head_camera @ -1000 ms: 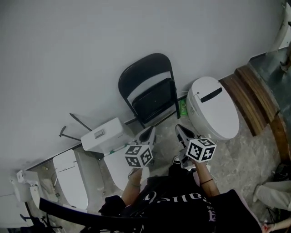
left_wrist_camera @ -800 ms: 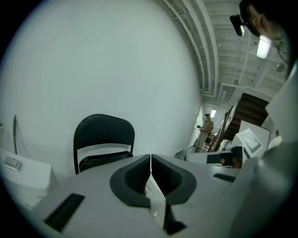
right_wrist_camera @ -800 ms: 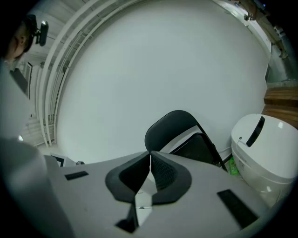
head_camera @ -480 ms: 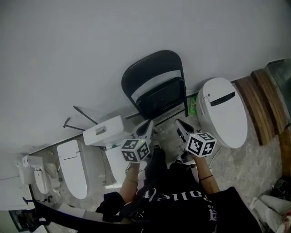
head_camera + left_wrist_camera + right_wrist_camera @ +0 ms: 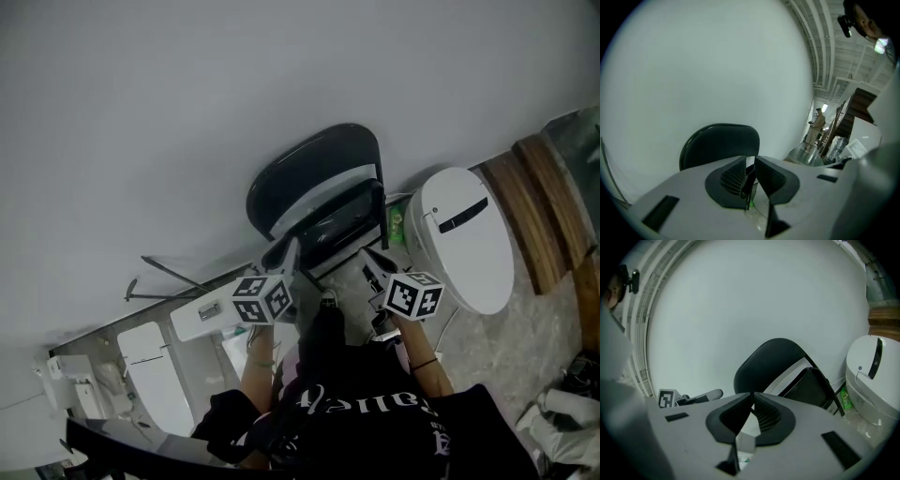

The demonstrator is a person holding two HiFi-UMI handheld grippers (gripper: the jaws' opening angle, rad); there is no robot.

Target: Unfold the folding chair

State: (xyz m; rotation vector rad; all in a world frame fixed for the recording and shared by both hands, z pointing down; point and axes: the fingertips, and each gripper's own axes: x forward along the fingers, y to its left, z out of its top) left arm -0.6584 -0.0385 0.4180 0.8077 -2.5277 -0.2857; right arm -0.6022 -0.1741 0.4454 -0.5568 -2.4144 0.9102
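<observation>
A black folding chair [image 5: 319,173] leans folded against the white wall, with its seat flat against the frame. My left gripper [image 5: 286,251] hovers just short of the chair's lower left side. In the left gripper view the rounded backrest [image 5: 719,143] stands behind the left gripper [image 5: 750,161]. Its jaws have just been opening a little and show a narrow gap with nothing in it. My right gripper [image 5: 368,255] is near the chair's lower right, apart from it. In the right gripper view the chair [image 5: 776,362] rises behind the right gripper [image 5: 752,397], which is shut and empty.
A white toilet [image 5: 464,239] stands right of the chair, with a green bottle [image 5: 396,223] between them. Another toilet's tank [image 5: 211,314] sits at the left. Wooden steps [image 5: 553,216] lie at far right. A thin metal rod [image 5: 173,272] leans on the wall. A person [image 5: 817,124] stands far off.
Both grippers have moved forward toward the chair, the left one also shifting left. The chair appears closer and lower in the head view.
</observation>
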